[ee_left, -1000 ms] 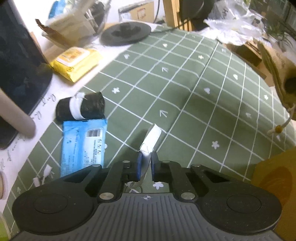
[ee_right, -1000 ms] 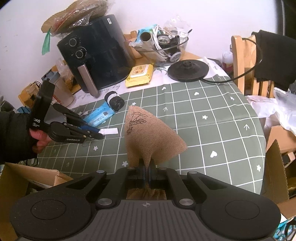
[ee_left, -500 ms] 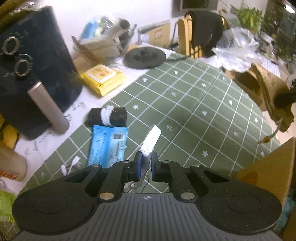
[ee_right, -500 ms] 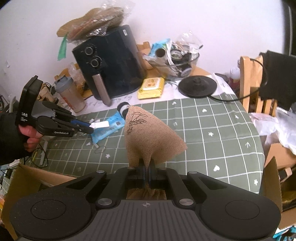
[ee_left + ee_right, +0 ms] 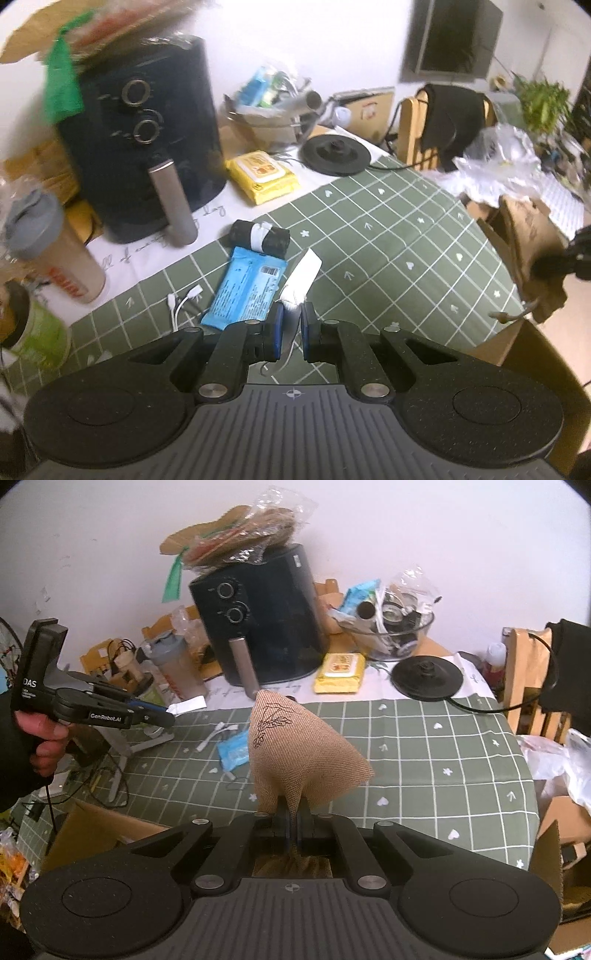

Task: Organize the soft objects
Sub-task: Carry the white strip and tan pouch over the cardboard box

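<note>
1. While my right claw [image 5: 293, 821] was clamped on the gathered neck of the burlap pouch [image 5: 295, 760], the pouch stood up from the jaws like a cone, held in the air above the green checked cloth [image 5: 436, 760].
2. A black line drawing showed on the pouch's upper left face.
3. My left claw [image 5: 291, 328] was closed on a small white strip [image 5: 301, 280], which stuck out past the blue pads [image 5: 277, 326] and was also clear of the table.
4. From the right camera, that left claw [image 5: 168, 718] hung off the table's left side in my left hand [image 5: 40, 738], the strip [image 5: 186, 705] pointing toward the fryer [image 5: 266, 627].
5. From the left camera, the pouch [image 5: 532, 254] appeared at the far right, beyond the table edge.
6. Under the left claw lay a blue packet [image 5: 247, 291] on the cloth, with a black roll [image 5: 260, 238] banded in white touching its far end.
7. A white cable [image 5: 181, 304] lay just left of the packet.
8. A yellow wipes pack [image 5: 264, 177] sat farther back on the white cloth, between the fryer and a black round base [image 5: 336, 153].
9. A glass bowl [image 5: 391, 635] full of odds and ends stood behind the wipes.
10. A cardboard box [image 5: 96, 830] stood open below the table's near left edge.
</note>
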